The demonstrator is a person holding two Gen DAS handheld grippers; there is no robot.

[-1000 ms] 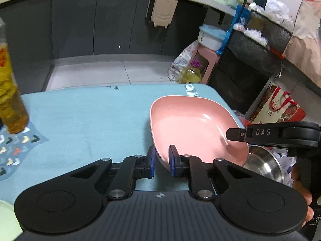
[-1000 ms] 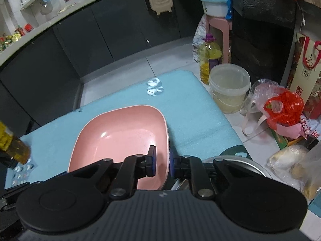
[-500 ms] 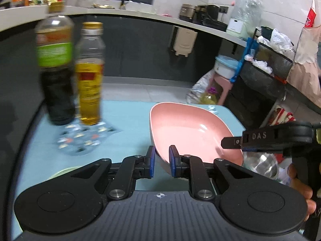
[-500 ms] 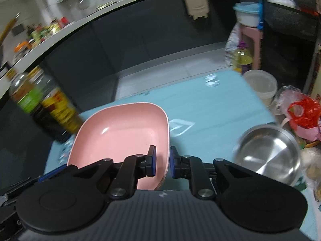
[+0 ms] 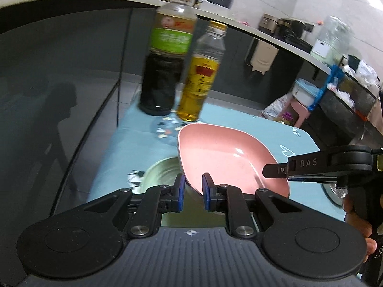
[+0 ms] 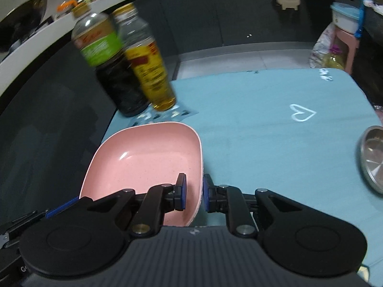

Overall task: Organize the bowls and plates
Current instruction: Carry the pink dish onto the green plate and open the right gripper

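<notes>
Square speckled pale-pink plate (image 6: 146,157): glossy, fine dark flecks. Counter cloth (image 6: 263,124): plain light teal, one white outlined heart (image 6: 302,114). Tall dark-sauce bottle (image 5: 165,62): green label, red band above, gold cap. Clear oil bottle (image 5: 199,81): amber liquid, yellow-and-red label. Round steel bowl (image 6: 373,157): silver. Fingers (image 6: 181,191): black, blue pads.

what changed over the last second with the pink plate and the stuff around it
Both tongs, left and right, carried the pink plate leftward across the blue table, away from the steel bowl and toward the two bottles, now over a pale green dish. Unchanged: both stay clamped on the plate's rim.
</notes>
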